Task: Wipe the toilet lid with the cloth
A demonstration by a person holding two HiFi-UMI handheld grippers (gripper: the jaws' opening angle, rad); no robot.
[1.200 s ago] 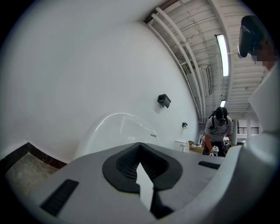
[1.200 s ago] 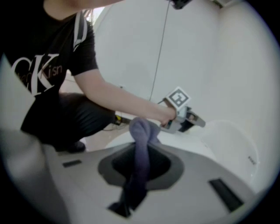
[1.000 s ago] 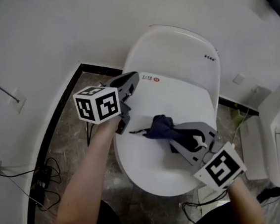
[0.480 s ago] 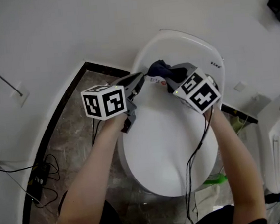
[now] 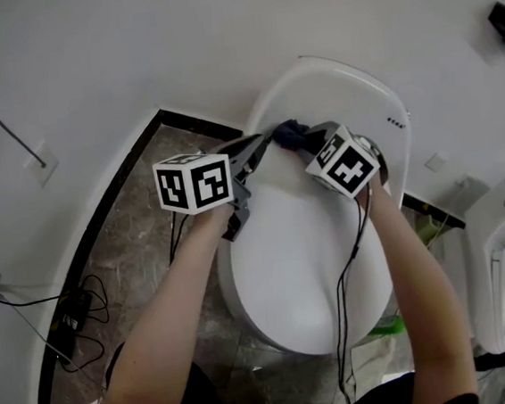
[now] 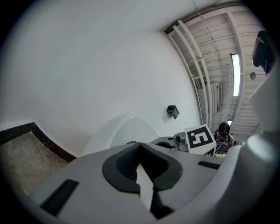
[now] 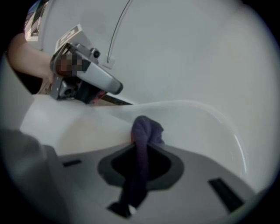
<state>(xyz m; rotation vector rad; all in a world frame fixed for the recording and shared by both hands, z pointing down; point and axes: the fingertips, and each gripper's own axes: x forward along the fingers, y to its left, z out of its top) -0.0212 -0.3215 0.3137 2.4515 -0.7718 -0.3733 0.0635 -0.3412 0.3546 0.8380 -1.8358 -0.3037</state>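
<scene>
White wall point(image 5: 129, 48) curves behind the toilet, with brown marbled floor point(image 5: 136, 245) and a tangle of cables point(image 5: 78, 321) well off to the left of my left gripper point(image 5: 256, 148). That gripper hangs over the left rear edge of the toilet lid point(image 5: 304, 263), its 2 jaws pressed together with nothing between them. My right gripper point(image 5: 310, 138) sits just beside it, tips angled towards it, clenched on the cloth point(image 5: 288, 132). In the right gripper view the dark blue cloth runs up between the 2 pads and bunches just ahead of the tips, over the rear part of the lid. I cannot tell whether it presses on the surface. The lid's broad front lies behind both grippers, nearer me.
</scene>
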